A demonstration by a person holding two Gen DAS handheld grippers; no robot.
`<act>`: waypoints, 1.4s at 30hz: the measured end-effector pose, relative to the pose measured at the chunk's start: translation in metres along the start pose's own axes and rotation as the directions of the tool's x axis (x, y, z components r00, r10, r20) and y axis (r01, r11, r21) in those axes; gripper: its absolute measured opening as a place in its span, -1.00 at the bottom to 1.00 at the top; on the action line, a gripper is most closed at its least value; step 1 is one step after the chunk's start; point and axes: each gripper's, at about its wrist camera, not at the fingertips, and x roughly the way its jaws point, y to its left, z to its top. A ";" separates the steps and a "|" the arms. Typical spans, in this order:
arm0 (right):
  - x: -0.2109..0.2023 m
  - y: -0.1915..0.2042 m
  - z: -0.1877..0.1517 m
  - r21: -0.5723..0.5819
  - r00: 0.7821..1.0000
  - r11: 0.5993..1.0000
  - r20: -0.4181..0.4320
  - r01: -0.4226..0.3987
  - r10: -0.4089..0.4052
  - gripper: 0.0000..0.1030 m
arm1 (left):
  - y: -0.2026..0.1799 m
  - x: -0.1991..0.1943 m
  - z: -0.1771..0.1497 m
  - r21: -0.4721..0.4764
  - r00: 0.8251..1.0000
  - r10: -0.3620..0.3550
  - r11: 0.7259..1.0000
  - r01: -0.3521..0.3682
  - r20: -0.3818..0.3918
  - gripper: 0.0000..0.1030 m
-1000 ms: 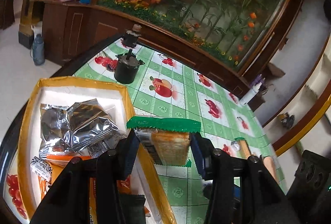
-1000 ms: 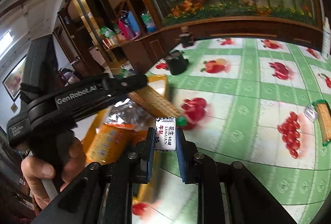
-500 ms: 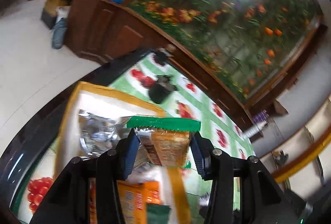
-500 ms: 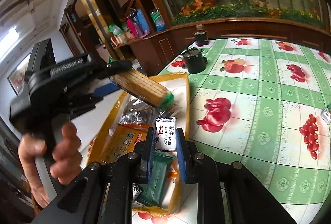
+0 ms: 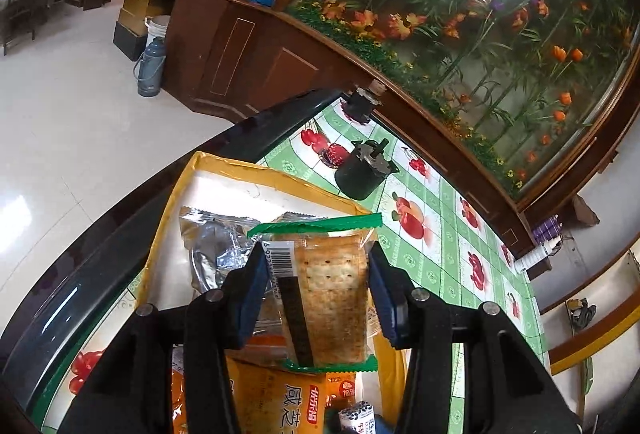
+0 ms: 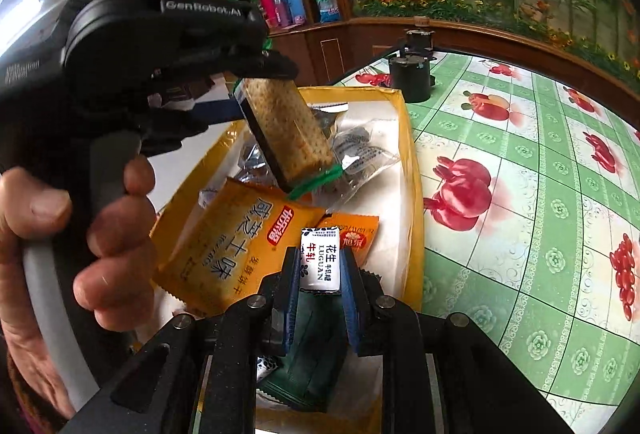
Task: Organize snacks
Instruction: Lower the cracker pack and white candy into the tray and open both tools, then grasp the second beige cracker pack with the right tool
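My left gripper [image 5: 316,290] is shut on a cracker pack [image 5: 328,294] with green sealed ends and holds it above the yellow-rimmed tray [image 5: 224,169]. The right wrist view shows the same pack [image 6: 288,133] tilted over the tray [image 6: 412,169]. My right gripper [image 6: 320,274] is shut on a small white nougat candy [image 6: 320,258], also above the tray. In the tray lie an orange biscuit packet [image 6: 228,254], silver foil packs [image 5: 212,242] and a dark green packet [image 6: 308,362].
A black pot [image 5: 360,173] and a smaller black jar [image 5: 360,105] stand on the green fruit-print tablecloth [image 6: 540,193] beyond the tray. The table's dark edge [image 5: 120,226] runs left of the tray. A wooden cabinet [image 5: 256,45] stands behind.
Both grippers have moved left from over the tablecloth to over the tray, each still holding its snack. The cracker pack has tilted downward toward the tray.
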 end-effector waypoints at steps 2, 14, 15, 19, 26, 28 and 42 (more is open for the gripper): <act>-0.001 0.001 -0.001 -0.010 1.000 1.000 0.002 0.005 -0.005 -0.58 | -0.001 0.000 0.000 0.003 1.000 -0.006 1.000 0.006 0.001 0.02; -0.035 -0.010 0.006 0.010 0.996 1.000 0.088 -0.016 0.015 -0.35 | -0.021 -0.010 -0.006 0.067 0.998 -0.040 0.997 0.036 0.056 0.30; -0.039 -0.013 0.007 0.022 0.995 1.000 0.099 -0.020 0.018 -0.35 | -0.025 -0.011 -0.007 0.080 0.997 -0.045 0.996 0.040 0.061 0.30; -0.057 -0.045 0.015 0.097 0.989 0.995 0.146 0.002 -0.016 -0.35 | -0.043 -0.014 -0.014 0.155 0.995 -0.064 0.987 0.052 0.076 0.30; -0.098 -0.147 0.020 0.350 0.960 0.925 0.171 0.151 -0.222 -0.19 | -0.091 -0.012 -0.045 0.318 0.982 -0.190 0.930 0.181 -0.004 0.30; -0.102 -0.182 0.018 0.405 0.952 0.891 0.125 0.207 -0.278 -0.16 | -0.108 -0.009 -0.058 0.360 0.967 -0.242 0.898 0.252 -0.072 0.30; -0.072 -0.329 0.008 0.515 0.936 0.786 -0.116 0.342 -0.332 -0.27 | -0.188 0.019 -0.166 0.517 0.858 -0.234 0.716 0.470 -0.457 0.29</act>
